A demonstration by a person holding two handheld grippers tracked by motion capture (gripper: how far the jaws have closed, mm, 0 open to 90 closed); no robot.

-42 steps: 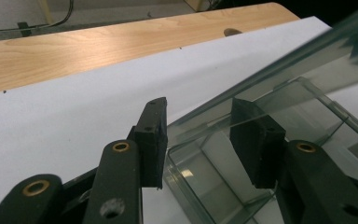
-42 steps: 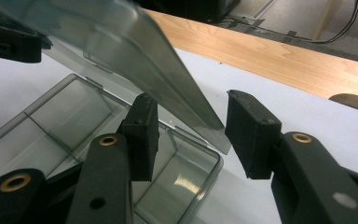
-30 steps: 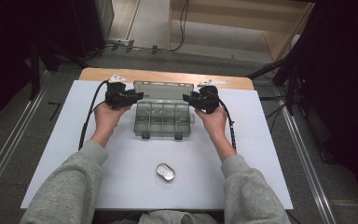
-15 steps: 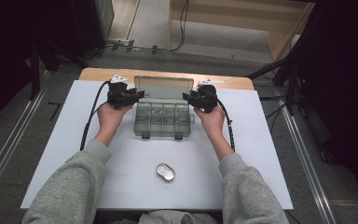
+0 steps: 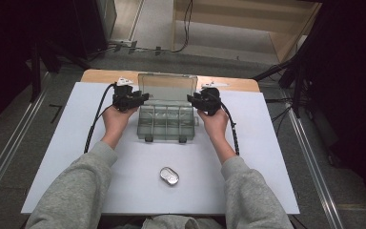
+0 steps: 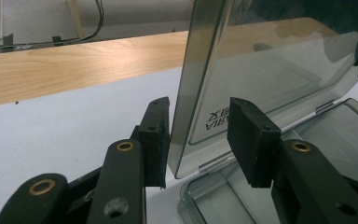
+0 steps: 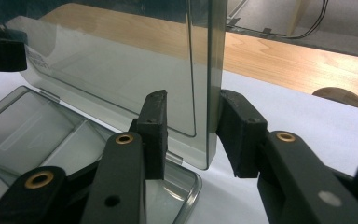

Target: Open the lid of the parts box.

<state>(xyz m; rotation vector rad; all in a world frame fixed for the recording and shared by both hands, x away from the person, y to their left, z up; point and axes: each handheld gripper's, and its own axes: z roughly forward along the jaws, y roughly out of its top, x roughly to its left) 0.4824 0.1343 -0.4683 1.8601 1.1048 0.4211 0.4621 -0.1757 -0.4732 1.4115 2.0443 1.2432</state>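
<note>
White-covered surface (image 5: 76,157) with a wooden far edge, dark room and grey floor around. Forearms reaching forward side by side. Clear compartment box (image 5: 166,123) centred, lid (image 5: 167,88) upright. Left gripper (image 5: 140,98) and right gripper (image 5: 194,98) flanking lid's side edges, jaws spread, not clamped. Small metal tin (image 5: 169,175) nearer.

Both forearms extended fwd; left tongs (image 5: 142,98) & right tongs (image 5: 192,98) jaws parted, pointing inward.

A small oval metal tin (image 5: 169,175) lies on the white table (image 5: 267,157).
</note>
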